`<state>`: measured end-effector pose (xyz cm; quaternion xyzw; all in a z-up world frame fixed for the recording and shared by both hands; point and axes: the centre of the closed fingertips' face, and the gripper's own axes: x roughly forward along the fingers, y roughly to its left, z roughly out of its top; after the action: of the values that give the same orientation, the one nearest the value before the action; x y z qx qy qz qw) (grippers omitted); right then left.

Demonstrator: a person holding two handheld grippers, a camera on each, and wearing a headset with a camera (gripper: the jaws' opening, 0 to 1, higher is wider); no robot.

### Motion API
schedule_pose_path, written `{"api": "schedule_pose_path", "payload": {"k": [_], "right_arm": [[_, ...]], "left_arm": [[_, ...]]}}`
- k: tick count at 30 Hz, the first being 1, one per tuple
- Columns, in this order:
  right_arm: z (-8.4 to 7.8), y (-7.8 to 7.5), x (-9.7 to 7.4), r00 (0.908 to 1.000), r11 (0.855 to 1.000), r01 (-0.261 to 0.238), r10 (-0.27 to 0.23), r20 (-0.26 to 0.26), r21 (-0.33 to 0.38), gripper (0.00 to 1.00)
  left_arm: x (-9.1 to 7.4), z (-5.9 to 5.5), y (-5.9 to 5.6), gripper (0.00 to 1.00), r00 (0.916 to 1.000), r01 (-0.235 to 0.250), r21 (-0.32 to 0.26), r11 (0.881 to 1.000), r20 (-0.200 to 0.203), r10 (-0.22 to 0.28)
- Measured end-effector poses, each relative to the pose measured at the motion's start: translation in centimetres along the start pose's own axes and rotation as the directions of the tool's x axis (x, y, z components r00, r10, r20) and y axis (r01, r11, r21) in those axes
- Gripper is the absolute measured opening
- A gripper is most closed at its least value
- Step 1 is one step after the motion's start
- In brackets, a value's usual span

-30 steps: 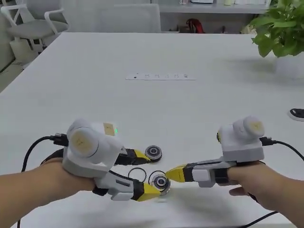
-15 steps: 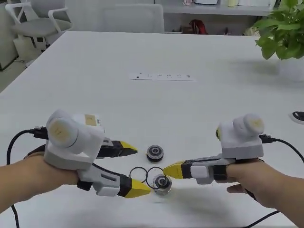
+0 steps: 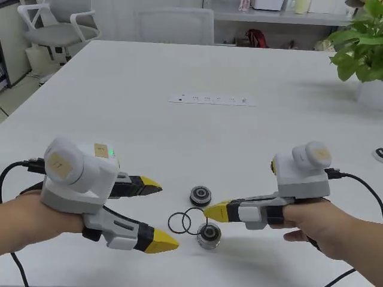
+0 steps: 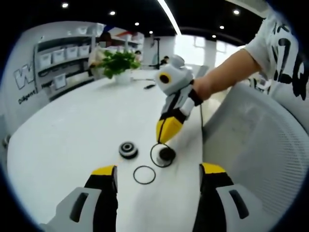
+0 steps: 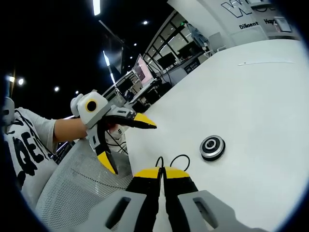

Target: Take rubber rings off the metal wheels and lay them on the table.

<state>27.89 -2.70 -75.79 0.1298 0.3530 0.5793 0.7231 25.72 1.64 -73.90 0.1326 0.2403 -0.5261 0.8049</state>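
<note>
now: left tongs released, right tongs clenched on a rubber ring.
risk: ring may snag the unheld wheel, dragging it across the tabletop.

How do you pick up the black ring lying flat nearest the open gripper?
Pinch the thin band of the rubber ring from above, one jaw inside the loop, one outside. It lies flat on the table, so there is no edge to grab sideways. Probably best on the side toward the left gripper, away from the other ring.
</note>
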Motion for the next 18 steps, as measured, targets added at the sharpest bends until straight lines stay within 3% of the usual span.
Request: {"api": "schedule_pose_path", "payload": {"k": [8,18], "right_arm": [[0.3,-0.2,0.8,0.9999,1.0,0.002,-0.002,-0.012,-0.008,0.0],[0.2,-0.3,1.7,0.9995,1.0,0.002,-0.003,-0.031,-0.019,0.0]], "left_arm": [[-1.3,-0.7,0.8,0.74,0.9997,-0.023,-0.015,1.0,-0.007,0.023],[-2.2,-1.4,1.0,0.75,0.9992,-0.038,-0.031,0.999,-0.014,0.038]]}}
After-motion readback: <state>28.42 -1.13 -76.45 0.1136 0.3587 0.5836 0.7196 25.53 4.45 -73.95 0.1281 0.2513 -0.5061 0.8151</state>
